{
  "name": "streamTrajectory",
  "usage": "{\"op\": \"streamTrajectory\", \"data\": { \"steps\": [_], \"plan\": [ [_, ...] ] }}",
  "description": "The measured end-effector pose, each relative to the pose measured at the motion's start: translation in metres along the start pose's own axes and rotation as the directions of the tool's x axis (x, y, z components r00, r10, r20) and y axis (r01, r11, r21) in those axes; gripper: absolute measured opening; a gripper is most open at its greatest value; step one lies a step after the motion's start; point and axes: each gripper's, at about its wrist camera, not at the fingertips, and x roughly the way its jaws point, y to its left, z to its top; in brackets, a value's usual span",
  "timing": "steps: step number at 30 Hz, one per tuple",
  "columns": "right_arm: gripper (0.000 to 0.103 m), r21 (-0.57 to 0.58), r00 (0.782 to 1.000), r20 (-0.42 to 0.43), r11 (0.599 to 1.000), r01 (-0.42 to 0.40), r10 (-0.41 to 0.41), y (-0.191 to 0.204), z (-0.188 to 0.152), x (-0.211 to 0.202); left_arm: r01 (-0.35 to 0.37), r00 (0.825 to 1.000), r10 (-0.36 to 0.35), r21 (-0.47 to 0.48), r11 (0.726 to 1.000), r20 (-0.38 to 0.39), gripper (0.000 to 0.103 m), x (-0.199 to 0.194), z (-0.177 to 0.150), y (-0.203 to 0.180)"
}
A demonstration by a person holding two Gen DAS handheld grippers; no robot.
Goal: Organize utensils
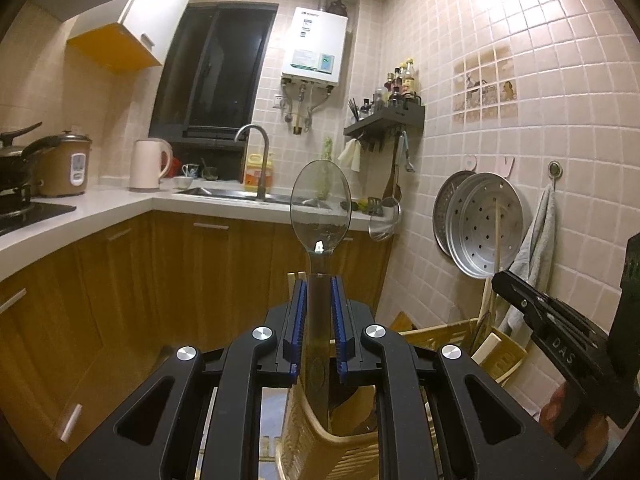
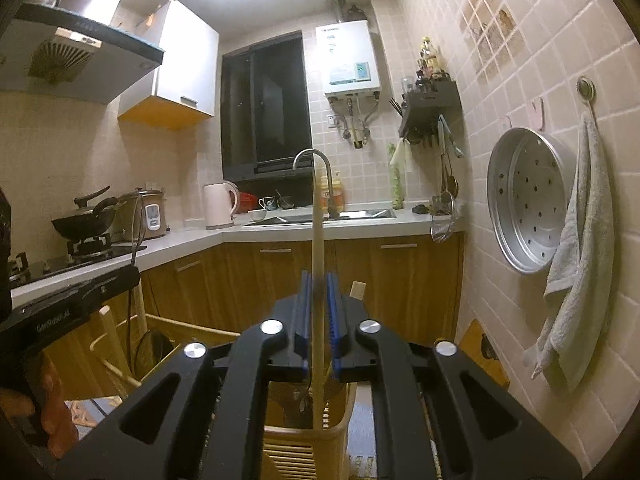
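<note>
A clear plastic spoon was stood upright, bowl up, between the blue pads of the left tool, whose jaws were seen slightly parted beside the handle, its lower end inside a slatted beige utensil holder. A pale wooden stick was stood likewise between the barely parted pads of the right tool, its foot inside a holder.

Left gripper, right gripper: fingers slightly parted, near level.
</note>
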Motion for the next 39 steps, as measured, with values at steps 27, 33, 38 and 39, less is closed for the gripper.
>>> {"op": "streamTrajectory", "data": {
  "steps": [27, 33, 38, 39],
  "plan": [
    [0.054, -0.021, 0.999, -0.030, 1.000, 0.019, -0.019, 0.012, 0.001, -0.073, -0.001, 0.999, -0.001, -0.037, 0.999, -0.040, 0.062, -0.064, 0.009, -0.012],
    [0.063, -0.008, 0.994, -0.085, 0.998, 0.063, -0.063, 0.024, -0.005, -0.110, -0.013, 0.983, -0.004, -0.091, 0.996, -0.186, 0.062, -0.094, -0.010, -0.010],
    [0.064, -0.004, 0.991, -0.126, 0.999, 0.046, -0.046, 0.038, -0.014, -0.139, -0.078, 0.976, 0.062, -0.073, 0.994, -0.209, 0.062, -0.123, -0.031, -0.016],
    [0.065, -0.004, 0.990, -0.131, 0.999, 0.043, -0.043, 0.040, -0.016, -0.143, -0.086, 0.976, 0.069, -0.070, 0.994, -0.209, 0.062, -0.128, -0.035, -0.018]
  ]
}}
